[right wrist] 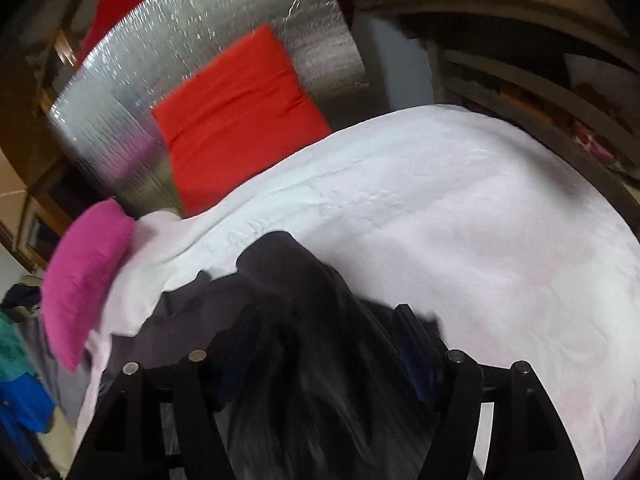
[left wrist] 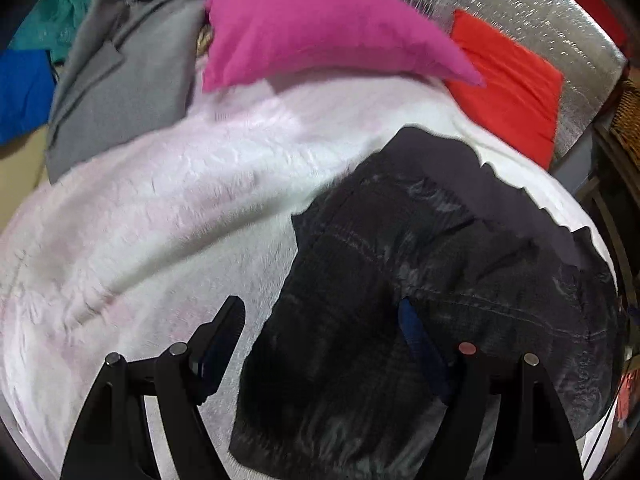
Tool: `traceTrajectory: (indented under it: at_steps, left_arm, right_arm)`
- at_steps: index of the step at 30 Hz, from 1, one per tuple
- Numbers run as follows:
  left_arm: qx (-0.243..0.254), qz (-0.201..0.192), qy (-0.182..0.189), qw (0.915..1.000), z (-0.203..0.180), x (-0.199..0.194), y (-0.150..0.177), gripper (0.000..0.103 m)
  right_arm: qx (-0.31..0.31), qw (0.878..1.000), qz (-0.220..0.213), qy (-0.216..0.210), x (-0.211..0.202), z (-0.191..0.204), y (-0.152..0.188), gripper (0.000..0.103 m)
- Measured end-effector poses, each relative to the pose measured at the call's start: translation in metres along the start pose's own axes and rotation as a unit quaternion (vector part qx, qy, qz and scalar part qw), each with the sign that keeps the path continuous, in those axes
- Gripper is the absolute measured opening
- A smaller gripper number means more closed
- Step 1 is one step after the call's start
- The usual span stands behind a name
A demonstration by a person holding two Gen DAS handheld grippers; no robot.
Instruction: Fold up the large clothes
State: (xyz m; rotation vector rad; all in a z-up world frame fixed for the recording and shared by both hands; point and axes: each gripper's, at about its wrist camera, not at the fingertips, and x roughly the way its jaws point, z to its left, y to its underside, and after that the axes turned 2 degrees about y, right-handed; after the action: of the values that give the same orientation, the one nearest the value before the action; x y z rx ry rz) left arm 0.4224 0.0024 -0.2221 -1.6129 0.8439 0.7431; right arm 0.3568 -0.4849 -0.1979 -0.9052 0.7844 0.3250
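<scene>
Both grippers were found over the work surface. Left gripper (left wrist: pixel 322 332) stood with its jaws wide apart and nothing pressed between them; the dark garment (left wrist: pixel 420 288) lay spread flat beneath, its left edge running between the two fingers, so that the right finger (left wrist: pixel 416 332) sat over dark cloth and the left finger over the white blanket (left wrist: pixel 160 216). Right gripper (right wrist: pixel 320 344) had a raised fold of the same dark garment (right wrist: pixel 288 280) between its jaws (the view was blurred by motion); the jaws stood parted, and whether the pads pressed on the cloth could not be told. The garment lay on the near part of the blanket, directly ahead of and under both tools. Beyond it, at the blanket's far edge, rested a magenta cushion (left wrist: pixel 312 28) and a red cushion (left wrist: pixel 508 88), the latter on a silver foil mat (left wrist: pixel 520 4). Grey clothing (left wrist: pixel 120 80) lay heaped to the left.
</scene>
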Motion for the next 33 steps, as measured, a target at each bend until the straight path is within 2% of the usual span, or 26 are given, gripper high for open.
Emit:
traceTrajectory:
  at_steps: [3, 6, 10, 12, 15, 17, 22, 24, 29, 32, 33]
  left_arm:
    - [0.006, -0.025, -0.002, 0.9997, -0.003, -0.019, 0.003, 0.08]
    - [0.023, -0.047, -0.01, 0.9986, -0.009, -0.036, 0.011, 0.08]
    - [0.058, -0.072, -0.022, 0.9955, -0.019, -0.059, 0.031, 0.08]
    - [0.075, -0.071, -0.021, 0.9944, -0.023, -0.065, 0.043, 0.08]
    - [0.091, -0.06, -0.027, 0.9937, -0.022, -0.065, 0.06, 0.08]
    - [0.088, -0.036, -0.024, 0.9951, -0.018, -0.062, 0.071, 0.08]
    - [0.025, 0.02, 0.001, 0.9995, 0.001, -0.044, 0.076, 0.08]
    - [0.005, 0.033, -0.001, 0.9995, 0.009, -0.035, 0.074, 0.08]
    - [-0.036, 0.062, 0.03, 0.997, 0.02, -0.014, 0.068, 0.08]
    - [-0.026, 0.06, 0.026, 0.9975, 0.015, -0.01, 0.066, 0.08]
    - [-0.02, 0.057, 0.021, 0.9979, 0.013, -0.011, 0.066, 0.08]
  right_arm:
    - [0.015, 1.0, 0.001, -0.027, -0.042, -0.027, 0.029, 0.071]
    - [0.053, 0.997, 0.001, -0.06, -0.067, -0.053, 0.058, 0.072]
    - [0.112, 0.987, 0.042, -0.104, -0.071, -0.079, 0.099, 0.072]
    - [0.131, 0.982, 0.069, -0.118, -0.068, -0.082, 0.112, 0.072]
    - [0.15, 0.975, 0.087, -0.142, -0.066, -0.081, 0.128, 0.072]
    - [0.161, 0.97, 0.1, -0.155, -0.06, -0.081, 0.136, 0.072]
    - [0.194, 0.96, 0.121, -0.161, -0.034, -0.082, 0.144, 0.072]
    - [0.209, 0.958, 0.117, -0.157, -0.028, -0.086, 0.141, 0.072]
    - [0.244, 0.954, 0.104, -0.142, -0.008, -0.097, 0.137, 0.073]
    - [0.249, 0.954, 0.089, -0.14, -0.002, -0.096, 0.135, 0.072]
    - [0.238, 0.958, 0.076, -0.137, -0.005, -0.091, 0.133, 0.068]
